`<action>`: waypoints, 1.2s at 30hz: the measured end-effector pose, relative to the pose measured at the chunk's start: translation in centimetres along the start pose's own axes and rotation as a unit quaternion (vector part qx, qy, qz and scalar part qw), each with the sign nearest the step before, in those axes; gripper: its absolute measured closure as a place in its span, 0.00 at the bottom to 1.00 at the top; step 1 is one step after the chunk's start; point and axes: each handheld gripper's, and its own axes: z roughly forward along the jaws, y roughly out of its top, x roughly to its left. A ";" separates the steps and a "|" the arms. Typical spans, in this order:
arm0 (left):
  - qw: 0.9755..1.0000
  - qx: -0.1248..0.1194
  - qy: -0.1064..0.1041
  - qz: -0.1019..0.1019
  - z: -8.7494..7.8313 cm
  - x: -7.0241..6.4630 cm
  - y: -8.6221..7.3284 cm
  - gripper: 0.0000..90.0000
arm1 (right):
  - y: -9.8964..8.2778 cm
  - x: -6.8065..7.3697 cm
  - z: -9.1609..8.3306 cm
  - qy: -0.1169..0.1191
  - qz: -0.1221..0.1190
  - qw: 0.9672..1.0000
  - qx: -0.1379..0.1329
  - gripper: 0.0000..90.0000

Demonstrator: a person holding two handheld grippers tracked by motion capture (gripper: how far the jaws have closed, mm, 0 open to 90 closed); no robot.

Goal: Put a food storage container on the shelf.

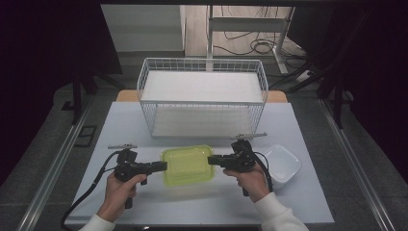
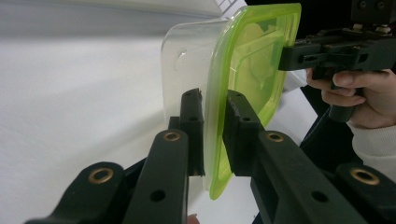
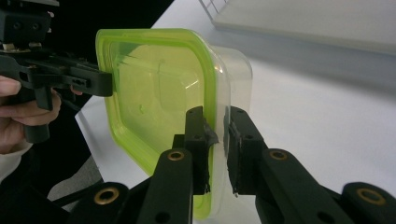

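A clear plastic container with a lime-green lid [image 1: 187, 165] hangs between my two grippers, a little above the white table, with its shadow under it. My left gripper [image 1: 163, 166] is shut on the lid rim at the container's left edge. In the left gripper view the jaws [image 2: 215, 135] pinch the green rim [image 2: 252, 65], and the other gripper [image 2: 286, 57] holds the far side. My right gripper [image 1: 210, 160] is shut on the opposite rim. In the right gripper view [image 3: 215, 140] the pads clamp the lid edge [image 3: 154, 88], with the left gripper [image 3: 108, 84] across from it.
A white wire basket [image 1: 202, 96] with a white liner stands at the back of the table. A white square dish [image 1: 283, 163] lies to the right of my right hand. The table's front edge [image 1: 192, 222] is close to the person's forearms.
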 end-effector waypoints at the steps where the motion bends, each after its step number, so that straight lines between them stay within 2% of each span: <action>1: 1.000 -0.002 0.000 0.001 -0.1 -0.1 0.1 0.88 | 0.1 0.1 -0.1 0.000 -0.002 1.000 0.000 0.88; 8: 1.000 -0.014 -0.002 0.017 -0.2 -1.3 0.8 0.89 | 0.7 1.0 -1.7 -0.009 -0.022 1.000 -0.020 0.88; 15: 1.000 -0.010 -0.010 0.019 0.4 -1.5 1.7 0.89 | 1.0 0.7 -2.5 -0.017 -0.020 0.999 -0.029 0.88; 21: 0.999 -0.021 -0.018 0.036 0.3 -2.4 3.8 0.89 | 2.0 0.7 -3.6 -0.022 -0.026 0.998 -0.047 0.88; 33: 0.998 -0.036 -0.029 0.051 -0.7 -4.2 6.5 0.89 | 4.5 2.0 -5.8 -0.029 -0.043 0.996 -0.073 0.88; 34: 0.997 -0.041 -0.028 0.057 -0.9 -4.6 7.3 0.89 | 4.9 2.2 -6.2 -0.031 -0.044 0.995 -0.078 0.88; 35: 0.997 -0.041 -0.028 0.057 -0.9 -4.6 7.3 0.89 | 4.9 2.2 -6.2 -0.031 -0.044 0.995 -0.078 0.88; 36: 0.996 -0.046 -0.024 0.069 -1.3 -5.2 8.0 0.89 | 5.5 2.6 -6.6 -0.035 -0.045 0.995 -0.087 0.88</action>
